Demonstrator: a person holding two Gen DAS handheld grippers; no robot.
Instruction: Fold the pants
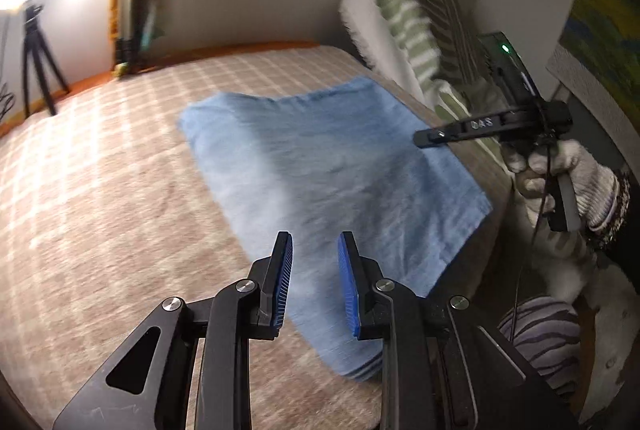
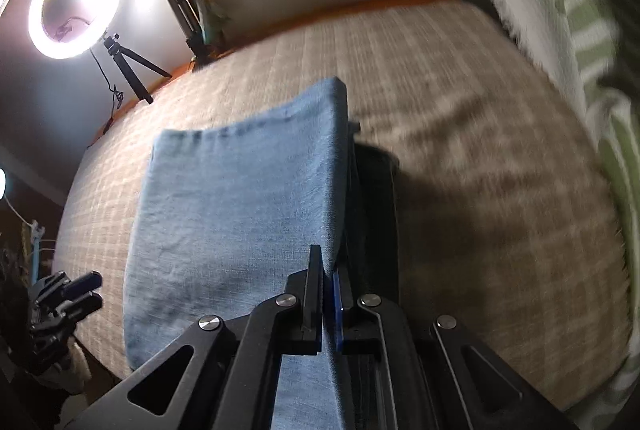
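Observation:
The light blue pants (image 1: 320, 165) lie folded into a rectangle on the checked bed cover (image 1: 120, 189). My left gripper (image 1: 315, 250) is open and empty, hovering above the near edge of the pants. My right gripper (image 2: 329, 278) is shut on the right edge of the pants (image 2: 240, 205) and lifts that edge off the bed. In the left wrist view the right gripper (image 1: 420, 139) shows side-on at the right edge of the pants, held by a gloved hand (image 1: 560, 169).
A green striped pillow (image 1: 408, 9) leans at the head of the bed, also in the right wrist view (image 2: 580, 41). A ring light (image 2: 76, 1) on a tripod (image 2: 132, 69) stands at the far side. The left gripper (image 2: 80, 294) shows at lower left.

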